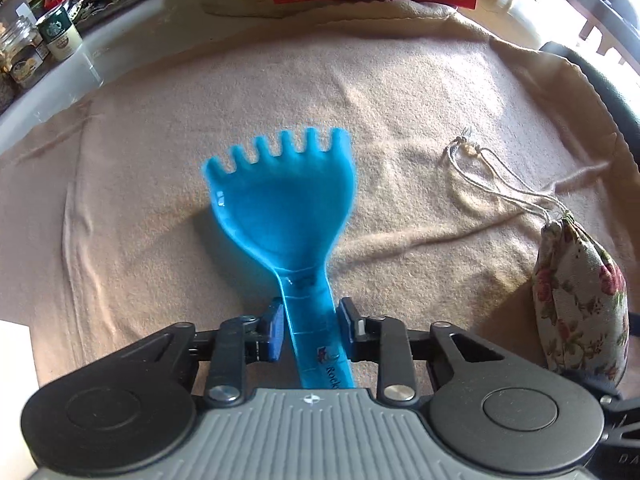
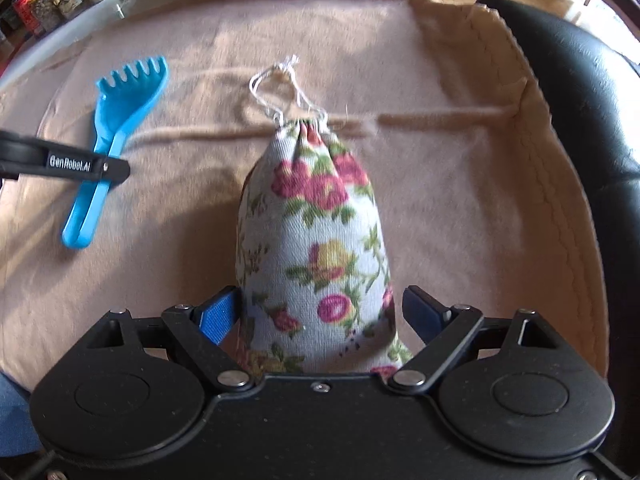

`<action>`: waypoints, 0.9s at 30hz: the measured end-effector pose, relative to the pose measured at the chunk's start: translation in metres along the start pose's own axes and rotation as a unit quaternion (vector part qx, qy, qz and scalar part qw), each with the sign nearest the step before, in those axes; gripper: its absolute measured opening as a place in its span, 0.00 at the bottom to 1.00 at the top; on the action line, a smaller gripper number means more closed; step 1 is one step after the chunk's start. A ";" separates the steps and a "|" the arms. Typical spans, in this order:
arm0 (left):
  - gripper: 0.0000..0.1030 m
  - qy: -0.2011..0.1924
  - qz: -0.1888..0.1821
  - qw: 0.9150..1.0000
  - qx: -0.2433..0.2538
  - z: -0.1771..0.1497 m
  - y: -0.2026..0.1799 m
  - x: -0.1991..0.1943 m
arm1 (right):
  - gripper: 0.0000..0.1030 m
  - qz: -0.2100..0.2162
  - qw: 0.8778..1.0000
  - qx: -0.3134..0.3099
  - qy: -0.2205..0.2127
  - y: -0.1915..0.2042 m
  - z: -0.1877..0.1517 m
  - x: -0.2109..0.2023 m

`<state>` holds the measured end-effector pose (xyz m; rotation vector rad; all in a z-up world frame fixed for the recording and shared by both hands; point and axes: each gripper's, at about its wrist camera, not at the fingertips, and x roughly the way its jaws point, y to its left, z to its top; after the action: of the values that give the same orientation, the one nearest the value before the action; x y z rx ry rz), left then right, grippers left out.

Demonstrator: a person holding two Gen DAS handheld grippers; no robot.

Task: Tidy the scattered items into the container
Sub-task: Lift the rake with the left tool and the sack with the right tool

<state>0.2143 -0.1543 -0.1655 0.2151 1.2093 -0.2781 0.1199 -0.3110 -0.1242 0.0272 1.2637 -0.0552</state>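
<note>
left gripper (image 1: 310, 330) fingers clamped on blue rake (image 1: 280, 200) handle | right gripper (image 2: 316, 316) fingers apart around floral pouch (image 2: 316, 220) | I judge the slick handle may twist free when lifted

jars (image 1: 24, 60) beside beige cloth (image 1: 280, 80), black chair (image 2: 580, 120).

Sunlit beige cloth (image 1: 280, 80) covers a table beside a black leather chair (image 2: 580, 120).

One blue toy rake (image 1: 280, 200), one floral drawstring pouch (image 2: 316, 240) (cinched shut), one beige blanket (image 1: 160, 240).
</note>
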 end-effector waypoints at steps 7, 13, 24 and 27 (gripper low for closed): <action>0.24 0.008 -0.006 1.000 -0.001 -0.005 0.001 -0.001 | 0.84 -0.038 0.999 -0.029 -0.008 0.017 0.009 0.008; 0.24 0.011 -0.016 1.000 0.002 -0.007 0.005 -0.003 | 0.85 -0.071 0.997 0.000 0.013 0.019 0.008 0.018; 0.26 0.016 -0.030 0.999 -0.002 -0.009 0.013 -0.004 | 0.80 -0.014 0.999 0.042 0.023 -0.003 0.007 0.024; 0.28 0.019 -0.020 1.000 0.002 -0.010 0.010 -0.004 | 0.60 -0.015 1.000 0.018 0.006 0.005 0.004 0.015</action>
<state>0.2075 -0.1410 -0.1644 0.2004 1.2518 -0.3131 0.1285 -0.3067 -0.1377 0.0394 1.2742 -0.1037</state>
